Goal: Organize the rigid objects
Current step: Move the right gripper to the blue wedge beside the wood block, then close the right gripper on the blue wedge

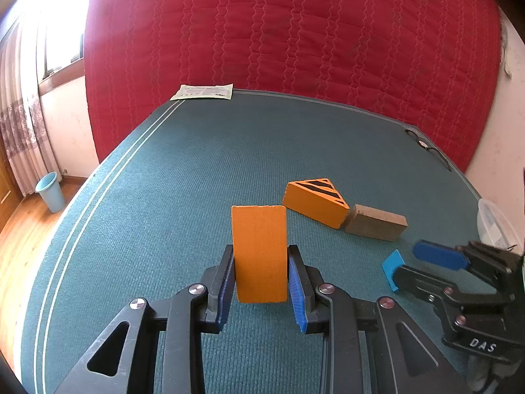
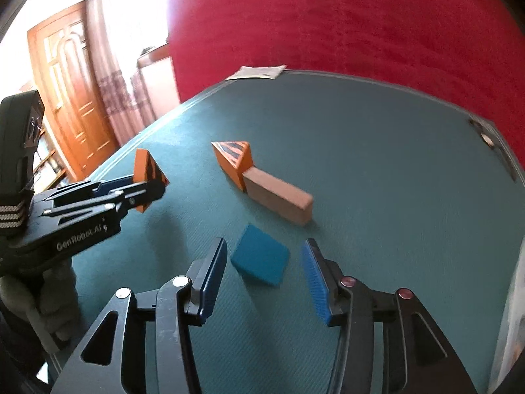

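My left gripper (image 1: 261, 252) is shut on an orange block (image 1: 259, 229), held upright above the green mat (image 1: 164, 197). The right wrist view shows black stripes on the held block's (image 2: 147, 177) triangular side. Another orange striped wedge (image 1: 316, 202) lies on the mat with a brown block (image 1: 375, 223) touching its end. My right gripper (image 2: 265, 244) is open. A blue block (image 2: 261, 256) lies on the mat between its fingers with a gap on each side. The left wrist view catches that gripper (image 1: 407, 261) at the right, beside the blue block (image 1: 393, 271).
A white printed sheet (image 1: 203, 92) lies at the mat's far edge and eyeglasses (image 1: 426, 146) at its right edge. A clear plastic container (image 1: 495, 226) stands at the far right. A red quilt (image 1: 295, 32) hangs behind. A pale blue bin (image 1: 51, 192) stands on the floor.
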The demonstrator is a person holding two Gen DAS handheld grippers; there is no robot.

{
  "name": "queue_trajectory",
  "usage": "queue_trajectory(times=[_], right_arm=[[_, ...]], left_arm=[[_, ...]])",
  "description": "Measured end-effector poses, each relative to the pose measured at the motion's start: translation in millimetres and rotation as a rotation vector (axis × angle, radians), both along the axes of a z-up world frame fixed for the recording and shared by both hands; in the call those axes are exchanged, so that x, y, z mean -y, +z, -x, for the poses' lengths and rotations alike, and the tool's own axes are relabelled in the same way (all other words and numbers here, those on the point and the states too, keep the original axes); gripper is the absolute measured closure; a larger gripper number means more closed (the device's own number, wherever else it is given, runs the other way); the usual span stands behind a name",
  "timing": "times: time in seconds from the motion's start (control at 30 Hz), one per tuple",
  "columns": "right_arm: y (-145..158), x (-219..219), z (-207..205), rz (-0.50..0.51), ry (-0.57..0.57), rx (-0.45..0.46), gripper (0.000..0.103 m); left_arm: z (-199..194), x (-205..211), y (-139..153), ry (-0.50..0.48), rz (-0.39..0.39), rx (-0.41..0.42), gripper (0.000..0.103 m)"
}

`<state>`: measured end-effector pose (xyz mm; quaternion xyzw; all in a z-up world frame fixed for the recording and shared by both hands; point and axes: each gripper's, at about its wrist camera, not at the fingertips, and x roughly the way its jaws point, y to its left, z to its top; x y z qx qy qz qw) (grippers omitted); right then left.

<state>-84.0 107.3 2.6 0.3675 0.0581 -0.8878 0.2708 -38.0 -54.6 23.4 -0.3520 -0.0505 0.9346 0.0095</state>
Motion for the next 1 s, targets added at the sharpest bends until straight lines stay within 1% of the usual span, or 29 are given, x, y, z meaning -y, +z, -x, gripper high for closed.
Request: queue_trajectory(times=[0.17,0.3,0.43,0.53,0.67,0.9,0.97,1.0], right_arm=[[-0.5,14.2,12.3,-0.006,0.107,0.011,0.054],[-6.3,13.4,16.9,0.000,0.137,0.046,0.054],[-10.8,7.2,3.2,-0.016,0.161,0.065,0.054],[-11.5,1.7,-11.9,-0.014,0.163,0.073,0.054],[-12.0,5.4,-23.1,-0.023,0.154,0.067,0.054],[-12.7,20.4,-21.1,-0.100,0.065,0.019,0.054],[-12.6,22.1,-23.2,-0.117,0.046,0.009,0.058],[-12.6,22.1,-23.7,-0.129,0.033,0.002,0.065]], left_arm=[[-1.1,-2.1,0.1,-0.001,0.000,0.002,0.071],[-1.1,-3.8,0.2,0.000,-0.002,0.004,0.071],[1.8,-5.2,0.5,0.003,-0.003,0.006,0.071],[1.0,-5.8,0.2,0.002,-0.001,0.005,0.071],[0.5,-5.9,0.0,0.005,0.002,0.005,0.071],[-1.2,-7.3,0.2,0.007,0.006,0.004,0.071],[-0.7,-7.0,0.5,0.007,0.005,0.004,0.071],[-1.3,-7.3,0.6,0.005,0.004,0.004,0.071]])
